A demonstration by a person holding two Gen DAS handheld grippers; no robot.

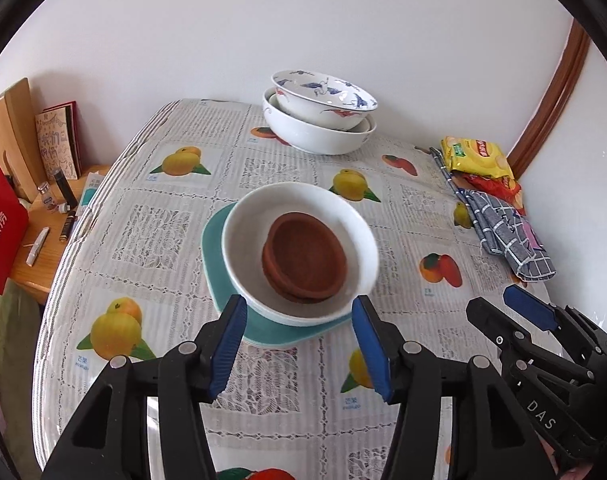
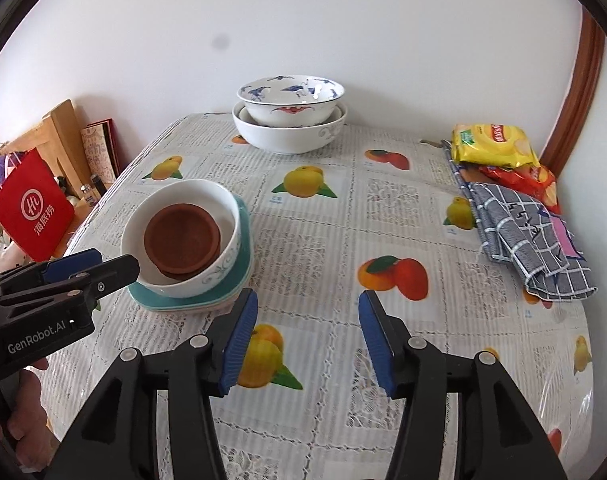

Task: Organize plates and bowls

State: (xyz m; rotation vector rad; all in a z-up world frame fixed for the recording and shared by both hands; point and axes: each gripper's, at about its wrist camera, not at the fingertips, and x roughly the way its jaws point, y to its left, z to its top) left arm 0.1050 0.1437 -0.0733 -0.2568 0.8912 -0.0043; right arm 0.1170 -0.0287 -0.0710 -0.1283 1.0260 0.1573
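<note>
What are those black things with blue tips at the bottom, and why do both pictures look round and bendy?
Those are two grabbing tools, each held in a person's hand. Each has two black fingers with blue pads, and a small camera that looks along them. That camera's lens bends the picture round. One picture comes from the left gripper, the other from the right gripper. Both are open and hold nothing.

On the fruit-patterned tablecloth sits a white bowl with small brown clay dishes stacked inside, resting on teal square plates. The left gripper is right at this bowl. At the back, a blue-and-red painted bowl nests in a bigger white bowl. To the right lie a yellow snack bag and a grey checked cloth.
</note>
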